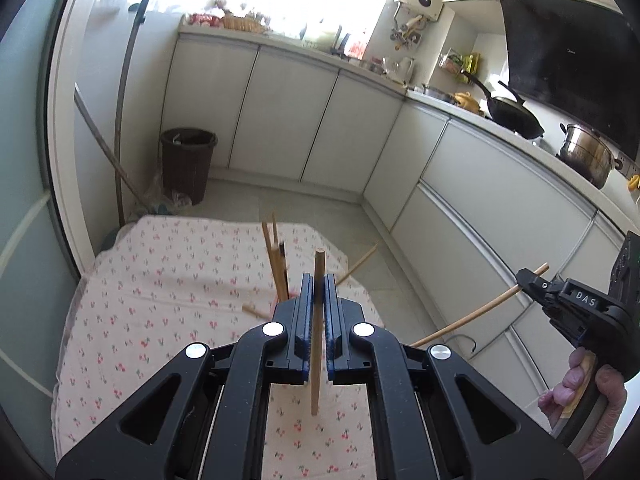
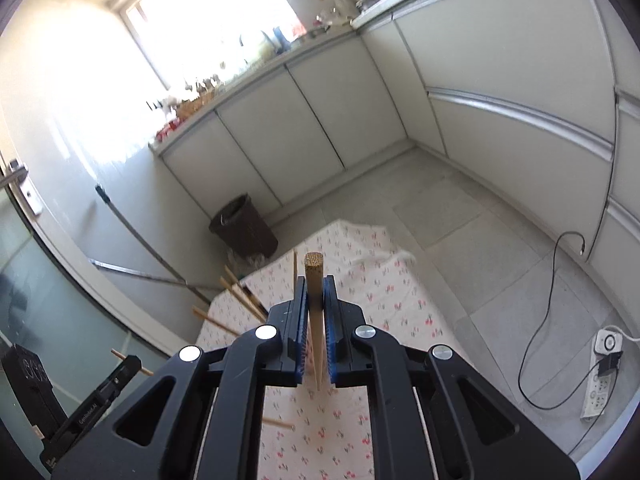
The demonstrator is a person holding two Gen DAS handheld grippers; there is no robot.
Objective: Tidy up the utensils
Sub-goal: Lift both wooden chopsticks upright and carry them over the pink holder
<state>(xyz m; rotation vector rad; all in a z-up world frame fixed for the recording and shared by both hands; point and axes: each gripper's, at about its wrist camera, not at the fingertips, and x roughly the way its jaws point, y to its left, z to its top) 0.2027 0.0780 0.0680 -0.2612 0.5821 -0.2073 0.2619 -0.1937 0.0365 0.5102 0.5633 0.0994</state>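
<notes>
Pale wood fills both my grips: my left gripper (image 1: 319,294) is clamped tight on one chopstick (image 1: 318,320), which stands nearly upright between the blue pads, its lower end hanging above the cherry-print cloth (image 1: 160,312). My right gripper (image 2: 318,300) is pinched shut on a second chopstick (image 2: 314,300), its cut end pointing up toward the camera; from the left wrist view that stick (image 1: 472,312) slants long and thin out of the right jaws, over the floor beside the table. More chopsticks (image 1: 276,256) stand bunched in a holder just behind my left jaws, the holder itself mostly hidden. A gloved hand (image 1: 580,384) grips the right handle. Beyond are white cabinets (image 1: 288,120), a brown bin (image 1: 188,160) and a wok (image 1: 512,116).
</notes>
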